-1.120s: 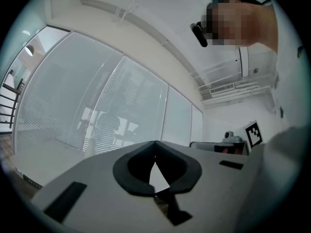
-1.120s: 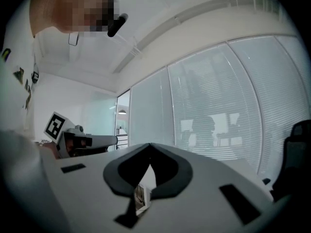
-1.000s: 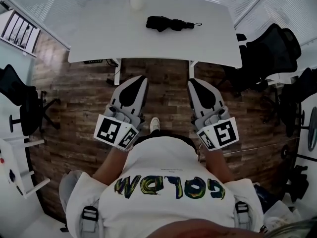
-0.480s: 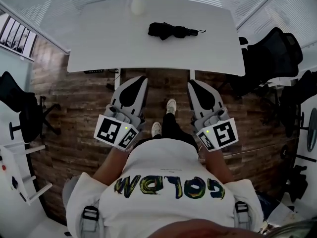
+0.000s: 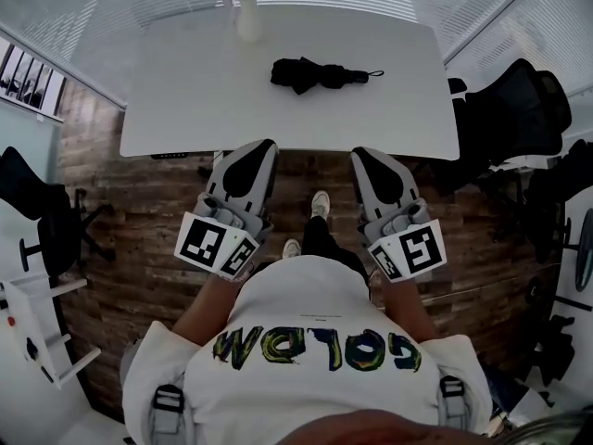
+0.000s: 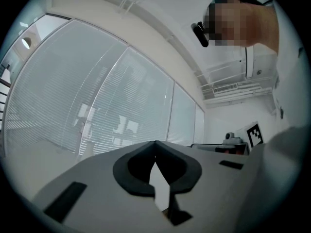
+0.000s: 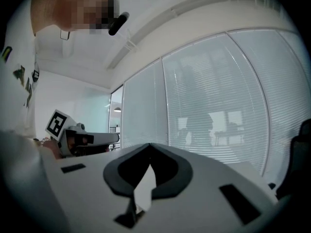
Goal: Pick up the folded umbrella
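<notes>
The desk (image 5: pixel 185 100) has come nearer in the head view. A second ago a strip of wooden floor (image 5: pixel 139 221) lay between its near edge and the gripper tips; now that edge lies right at them. The umbrella (image 5: pixel 315 72) has slid down the picture with it.

The white desk fills the upper middle of the head view. Its far edge is hard to tell from the pale blinds behind, and its legs are mostly hidden under the top. A black chair (image 5: pixel 519 100) stands off its right end, partly cut by the desk corner, and another chair (image 5: pixel 42 211) stands well off to the left.

The left hand-held gripper (image 5: pixel 263 146) and the right hand-held gripper (image 5: pixel 359 154) are held side by side and point at the desk. Each has its jaws together at the tips with nothing between them.

The umbrella lies on the far half of the desk, a little right of centre and well apart from both grippers. Its long axis runs left to right, along the desk's near edge. The bunched, thicker end points left and the slim end with a cord loop points right. It is all black, so its folds cannot be made out.

A small white bottle-like thing (image 5: pixel 247 19) stands beyond it to the left.

Neither gripper view shows the desk or umbrella, only blinds, ceiling and the other gripper's marker cube (image 6: pixel 253 134).
</notes>
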A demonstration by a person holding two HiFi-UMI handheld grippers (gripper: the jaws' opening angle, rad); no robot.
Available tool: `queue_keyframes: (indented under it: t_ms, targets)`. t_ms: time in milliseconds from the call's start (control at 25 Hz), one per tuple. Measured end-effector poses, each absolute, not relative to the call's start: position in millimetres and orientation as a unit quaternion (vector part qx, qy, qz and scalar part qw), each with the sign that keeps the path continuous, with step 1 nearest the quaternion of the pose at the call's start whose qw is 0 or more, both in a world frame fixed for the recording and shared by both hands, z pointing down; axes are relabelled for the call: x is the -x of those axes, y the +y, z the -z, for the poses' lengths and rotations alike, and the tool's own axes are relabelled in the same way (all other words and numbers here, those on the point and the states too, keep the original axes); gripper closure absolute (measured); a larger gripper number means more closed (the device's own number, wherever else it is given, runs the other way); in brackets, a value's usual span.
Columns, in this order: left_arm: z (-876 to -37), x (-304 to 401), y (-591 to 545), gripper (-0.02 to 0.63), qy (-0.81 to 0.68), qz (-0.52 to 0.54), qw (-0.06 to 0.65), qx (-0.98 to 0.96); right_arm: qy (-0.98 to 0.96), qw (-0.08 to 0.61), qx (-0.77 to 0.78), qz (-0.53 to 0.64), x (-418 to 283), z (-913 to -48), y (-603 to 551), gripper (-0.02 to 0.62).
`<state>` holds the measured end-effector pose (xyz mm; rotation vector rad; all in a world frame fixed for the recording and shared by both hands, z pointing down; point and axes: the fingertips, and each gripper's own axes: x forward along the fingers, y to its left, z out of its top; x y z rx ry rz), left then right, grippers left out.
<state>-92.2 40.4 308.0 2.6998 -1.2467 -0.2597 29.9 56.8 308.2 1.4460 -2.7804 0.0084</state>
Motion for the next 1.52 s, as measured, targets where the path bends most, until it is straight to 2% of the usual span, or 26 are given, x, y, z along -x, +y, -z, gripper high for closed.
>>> queue_keyframes:
  t_ms: [880,1520]
  targets:
    - [-302,-33,-129,0.595,-0.437,0.079,0.076,-0.893,-0.888,0.002,-0.460,-0.002,-172,-304,-120,0.584]
    - [-312,-52,-180,0.595,-0.433,0.073,0.085,-0.894,-0.897,0.004,-0.441,-0.016,-171,-319,-170,0.584]
